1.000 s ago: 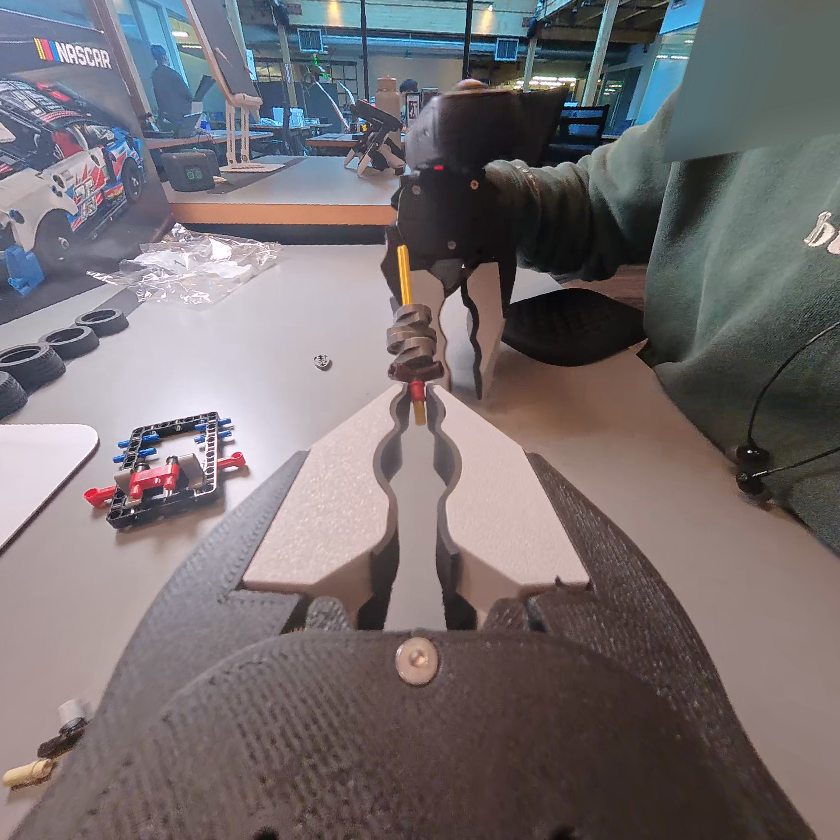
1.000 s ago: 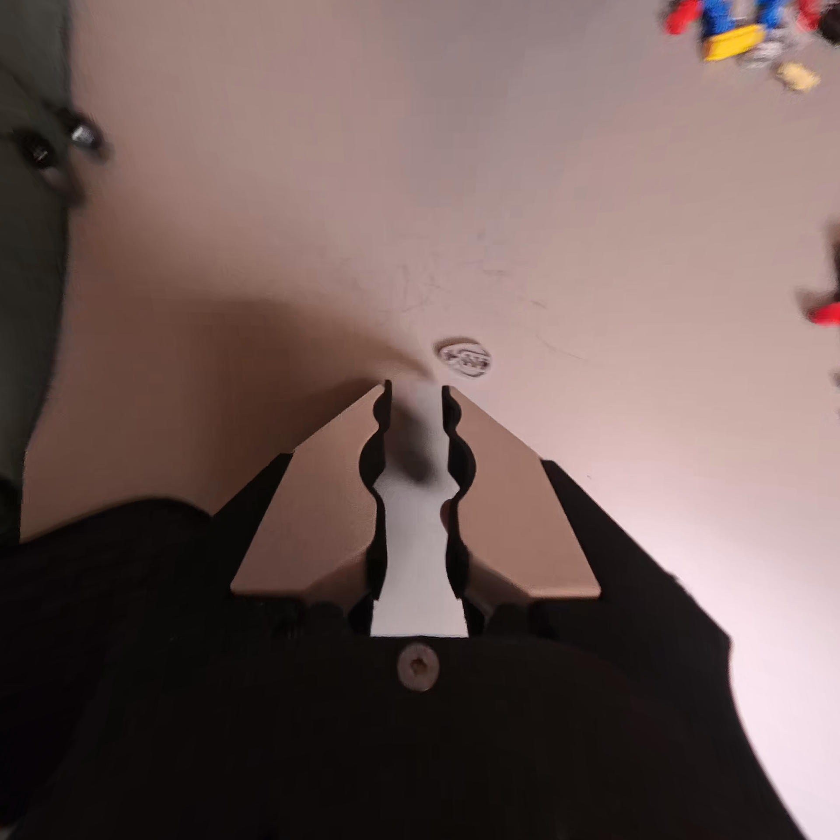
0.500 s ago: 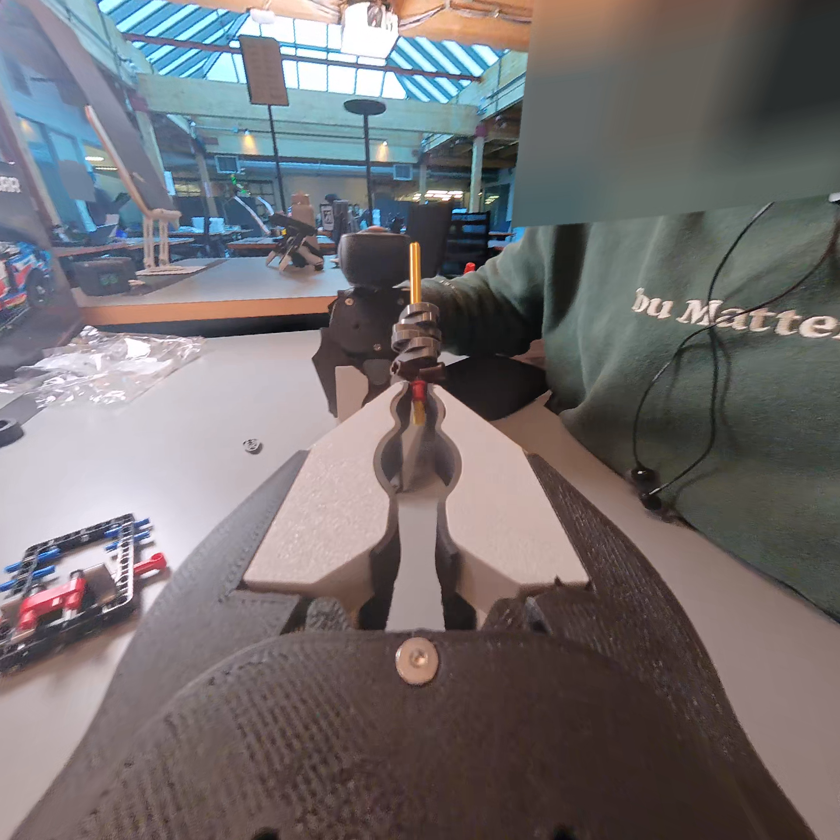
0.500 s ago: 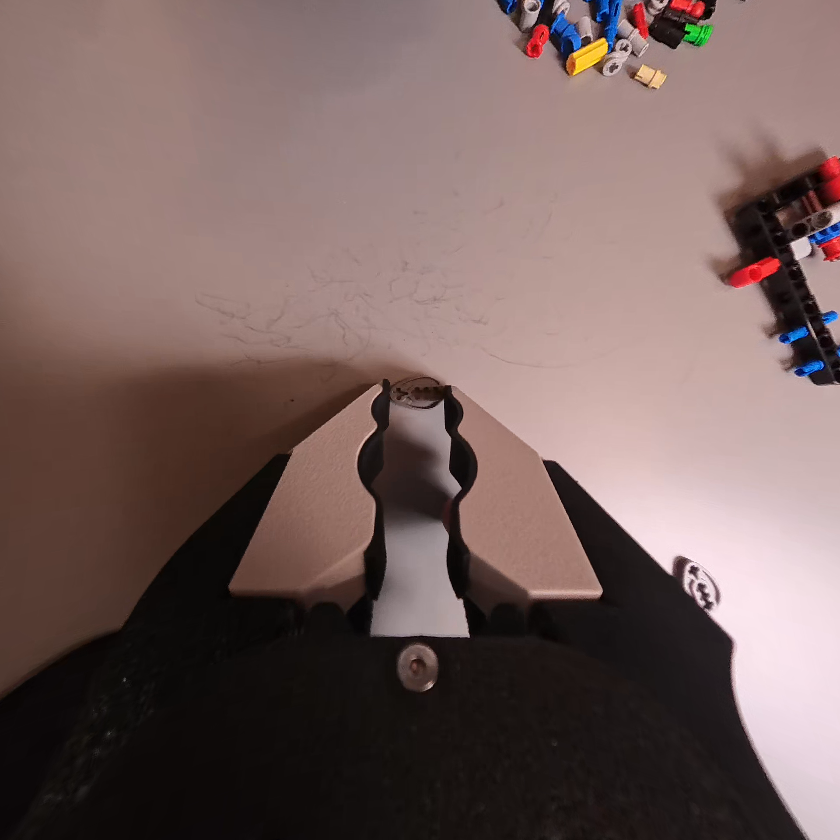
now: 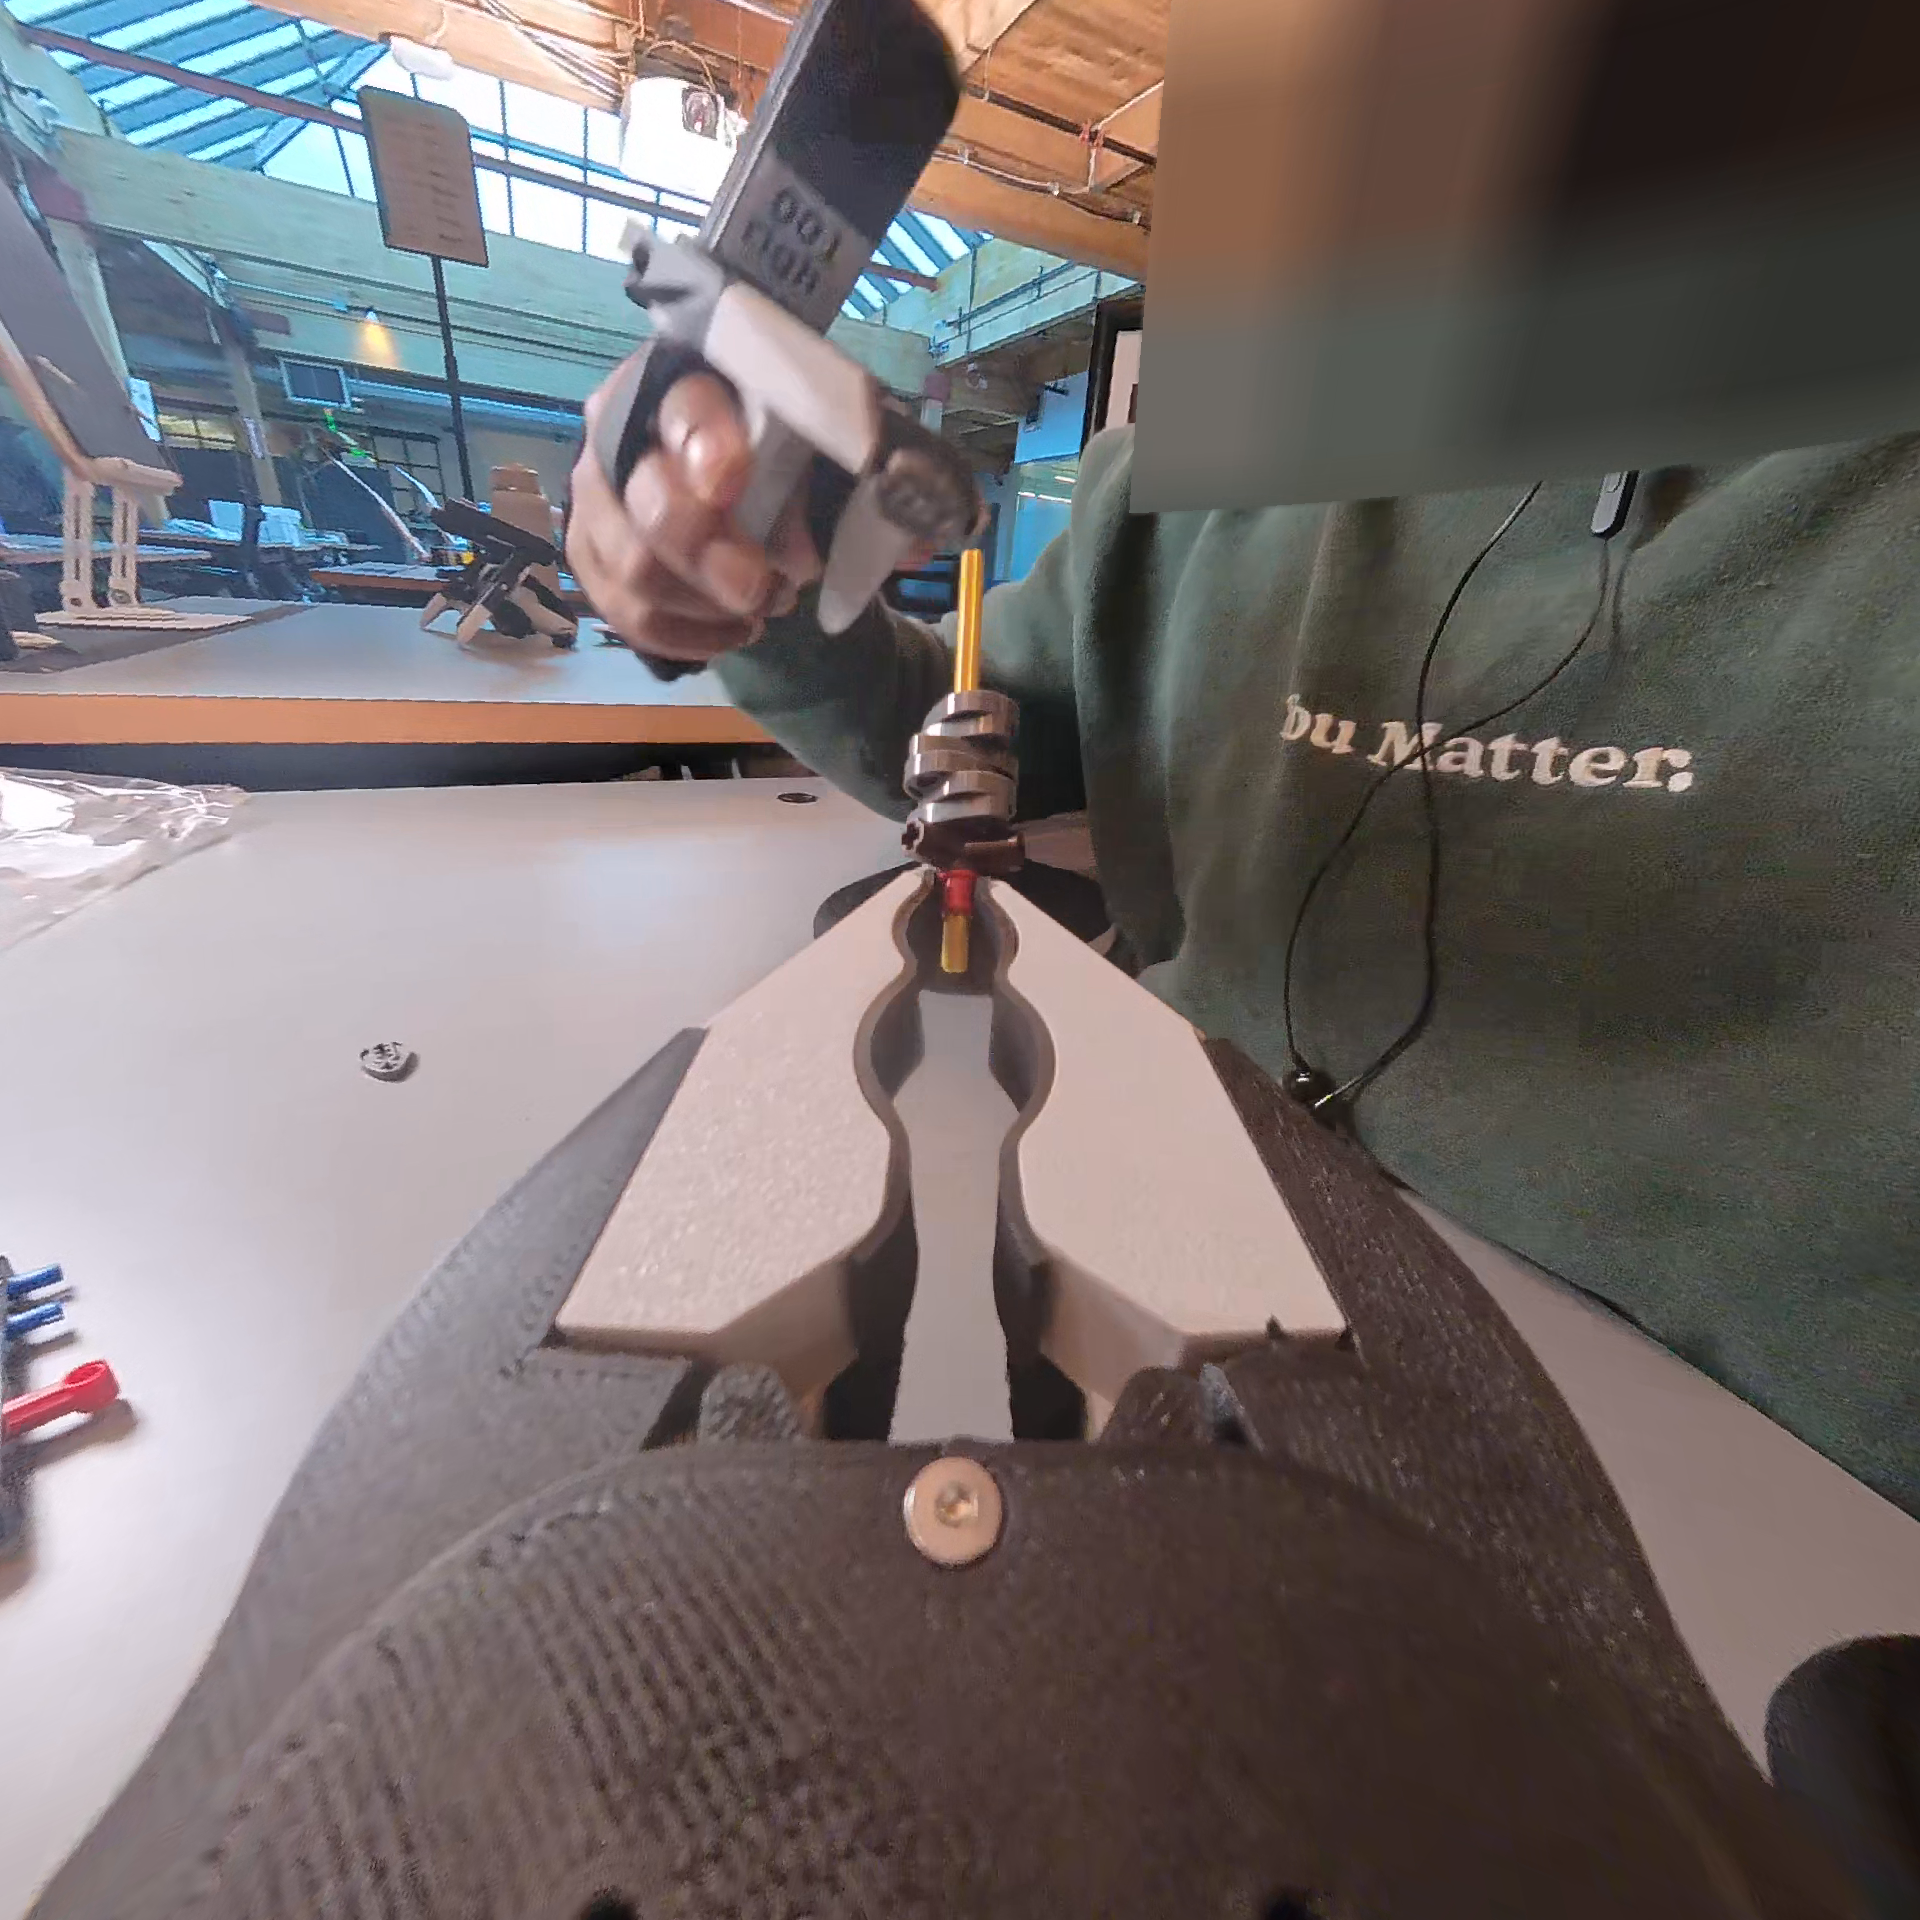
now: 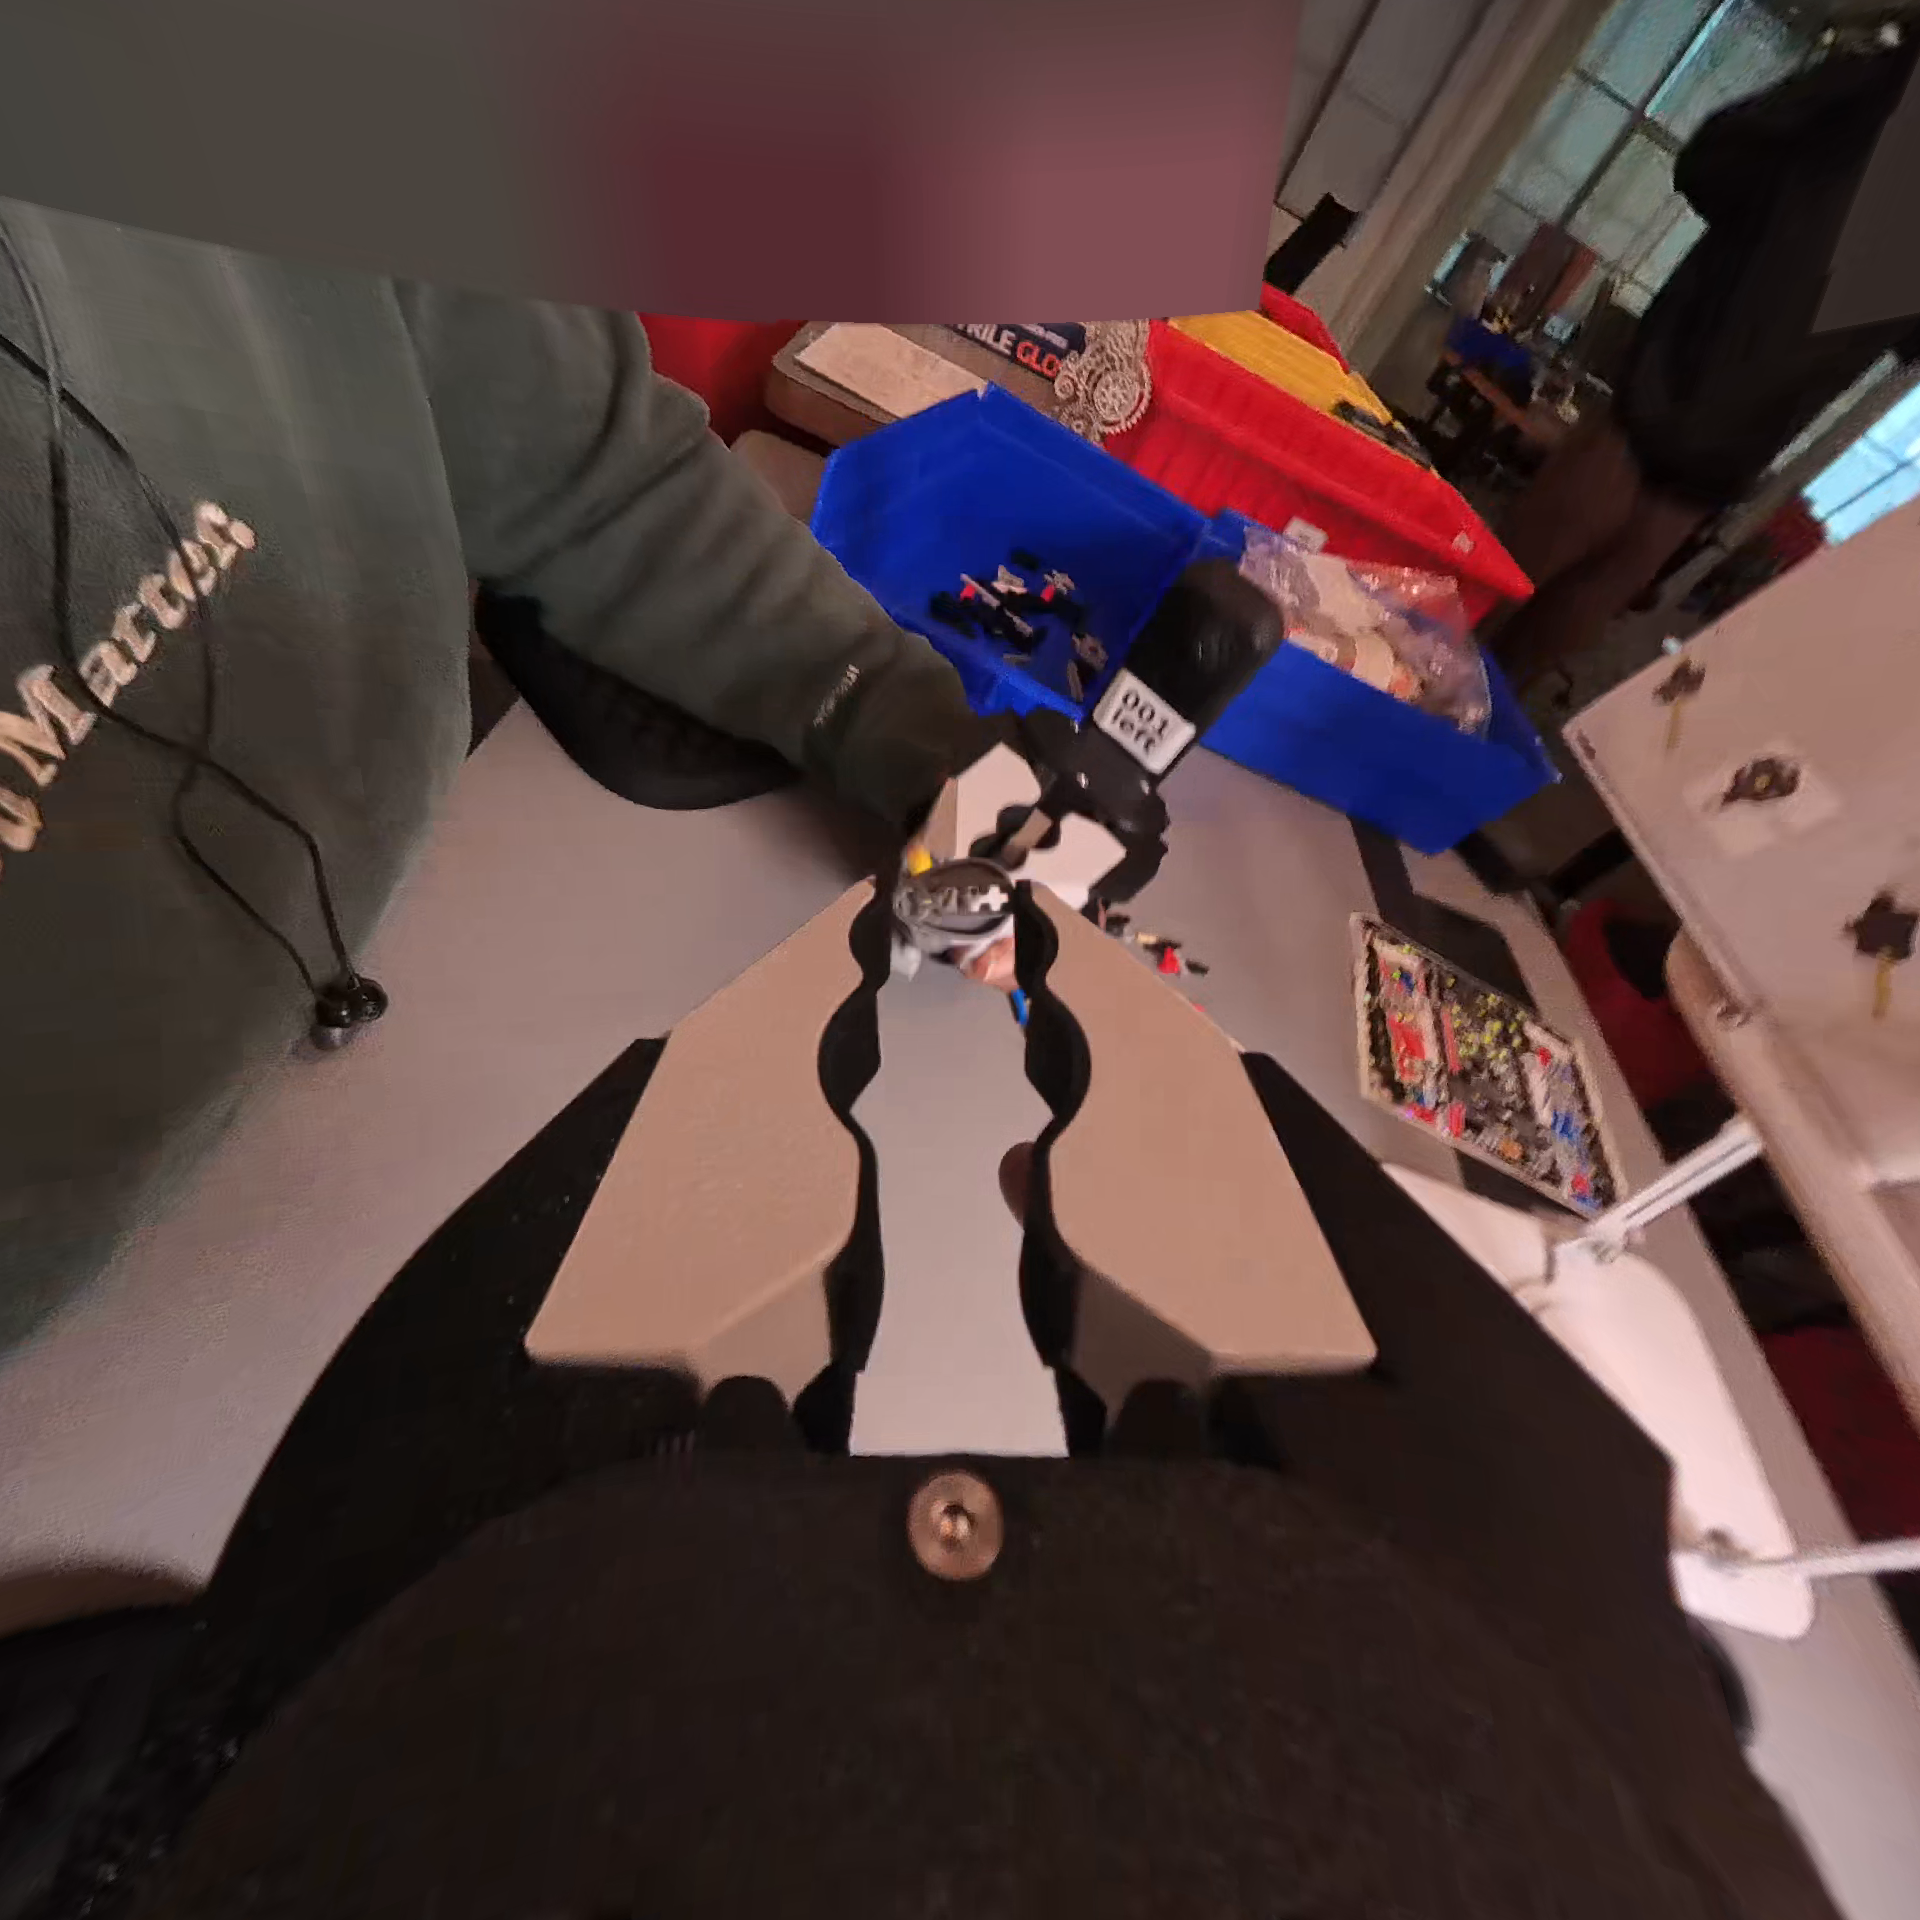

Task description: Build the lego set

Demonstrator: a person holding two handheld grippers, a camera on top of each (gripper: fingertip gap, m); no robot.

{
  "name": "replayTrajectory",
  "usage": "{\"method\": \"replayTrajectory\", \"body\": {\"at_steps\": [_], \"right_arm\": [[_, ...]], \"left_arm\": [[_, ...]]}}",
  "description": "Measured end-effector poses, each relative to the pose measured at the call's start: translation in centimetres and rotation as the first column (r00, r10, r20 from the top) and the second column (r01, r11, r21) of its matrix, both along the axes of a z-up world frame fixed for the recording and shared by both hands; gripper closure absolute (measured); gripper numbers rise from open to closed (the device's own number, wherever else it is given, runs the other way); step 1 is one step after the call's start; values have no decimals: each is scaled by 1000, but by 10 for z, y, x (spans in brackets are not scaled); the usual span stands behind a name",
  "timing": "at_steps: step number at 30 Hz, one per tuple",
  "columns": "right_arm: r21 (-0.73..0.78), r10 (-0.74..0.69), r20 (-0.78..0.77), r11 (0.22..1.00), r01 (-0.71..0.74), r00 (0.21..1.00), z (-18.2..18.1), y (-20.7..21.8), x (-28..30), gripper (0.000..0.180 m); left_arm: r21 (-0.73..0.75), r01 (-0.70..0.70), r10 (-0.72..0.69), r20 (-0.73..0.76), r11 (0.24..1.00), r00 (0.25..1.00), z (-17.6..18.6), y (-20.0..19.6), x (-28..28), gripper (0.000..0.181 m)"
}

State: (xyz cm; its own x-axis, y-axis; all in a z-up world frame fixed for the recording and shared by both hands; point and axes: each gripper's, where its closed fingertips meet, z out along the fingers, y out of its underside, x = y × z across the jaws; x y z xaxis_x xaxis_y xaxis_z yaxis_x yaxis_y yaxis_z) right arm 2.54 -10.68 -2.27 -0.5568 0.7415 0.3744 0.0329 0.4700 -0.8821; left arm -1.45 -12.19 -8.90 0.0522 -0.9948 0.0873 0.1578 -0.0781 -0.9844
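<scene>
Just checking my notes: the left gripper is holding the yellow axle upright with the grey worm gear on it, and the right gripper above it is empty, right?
Not quite. The right gripper is not empty: the right wrist view shows it shut on a small grey round gear. The rest holds: the left gripper holds the yellow axle upright with the grey worm gear on it.

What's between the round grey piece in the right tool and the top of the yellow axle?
Nothing, as far as the left wrist view shows: the round grey piece hangs just above the yellow axle, with only background between.
</scene>
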Motion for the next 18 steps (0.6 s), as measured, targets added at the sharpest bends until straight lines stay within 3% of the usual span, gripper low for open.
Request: {"method": "replayTrajectory", "body": {"at_steps": [6,18], "right_arm": [[133,17,11,991,-18,1000,6,-23,-8,159],[127,10,13,992,-11,1000,6,-28,-6,159]], "left_arm": [[41,-28,28,1,999,1000,8,0,-2,177],[70,-5,6,-14,998,1000,13,-7,4,177]]}}
